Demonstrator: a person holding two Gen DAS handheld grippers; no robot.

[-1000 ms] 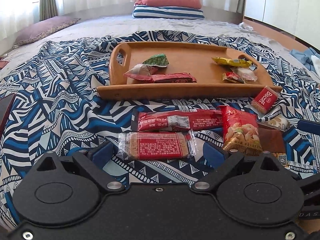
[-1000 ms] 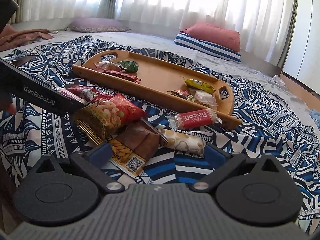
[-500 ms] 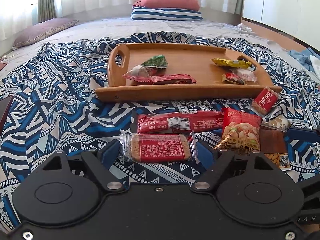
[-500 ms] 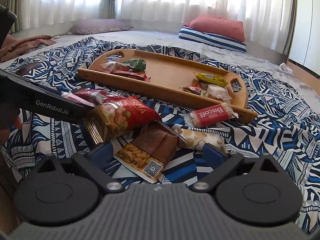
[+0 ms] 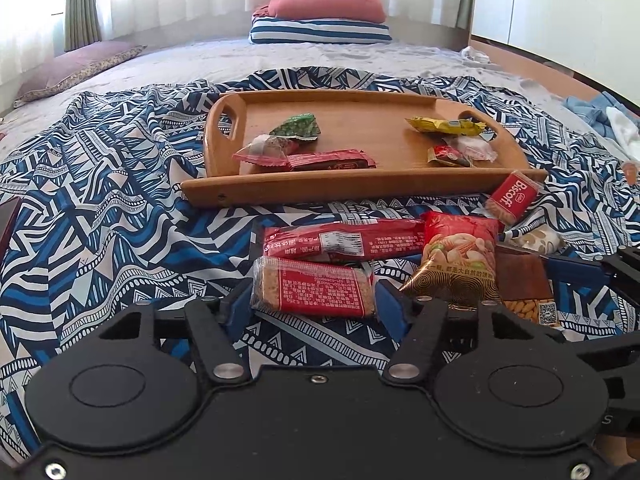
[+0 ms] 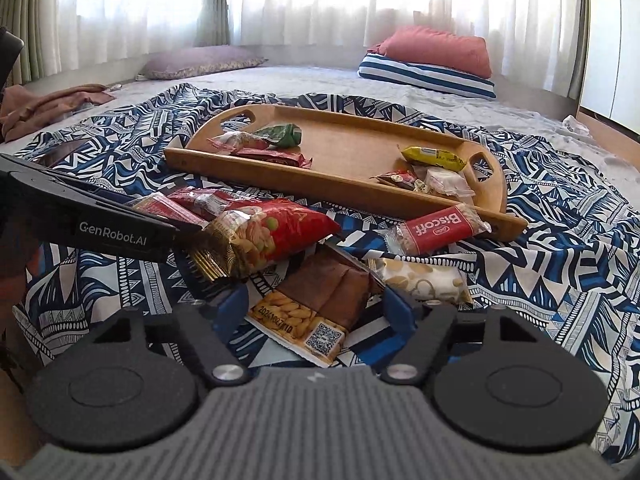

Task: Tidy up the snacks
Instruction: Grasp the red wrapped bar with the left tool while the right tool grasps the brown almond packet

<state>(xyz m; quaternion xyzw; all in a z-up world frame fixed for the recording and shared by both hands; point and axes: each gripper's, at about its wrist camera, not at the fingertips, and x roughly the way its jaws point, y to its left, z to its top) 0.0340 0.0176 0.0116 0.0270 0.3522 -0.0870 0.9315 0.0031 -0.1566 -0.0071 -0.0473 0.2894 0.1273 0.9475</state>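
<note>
Left tongs (image 5: 312, 304): jaws closing, the clear-wrapped red cereal bar (image 5: 314, 286) lying between the blue pads; right pad looks at the wrapper's end, left pad close beside the other end. Firm pinch not yet confirmed. Right tongs (image 6: 316, 312): jaws closing as well, the brown almond packet (image 6: 320, 300) between them with a visible gap on each side, so nothing held.

Progress, as judged: partly done. Wooden tray (image 5: 360, 190) on the patterned bedspread (image 5: 100, 208) already carries two small clusters: a green packet (image 5: 298, 128), a pink-ended sweet and a dark red bar at its left end; a yellow packet (image 5: 442, 126) and two small wrapped pieces at its right end.

Left on the bedspread, just in front of the tray: long red bar (image 5: 344, 240), peanut bag (image 5: 460, 256), Biscoff biscuit (image 5: 514, 198), white nougat-type packet (image 6: 424, 280), plus the two items now between the tongs. Six to go, by this count.
</note>
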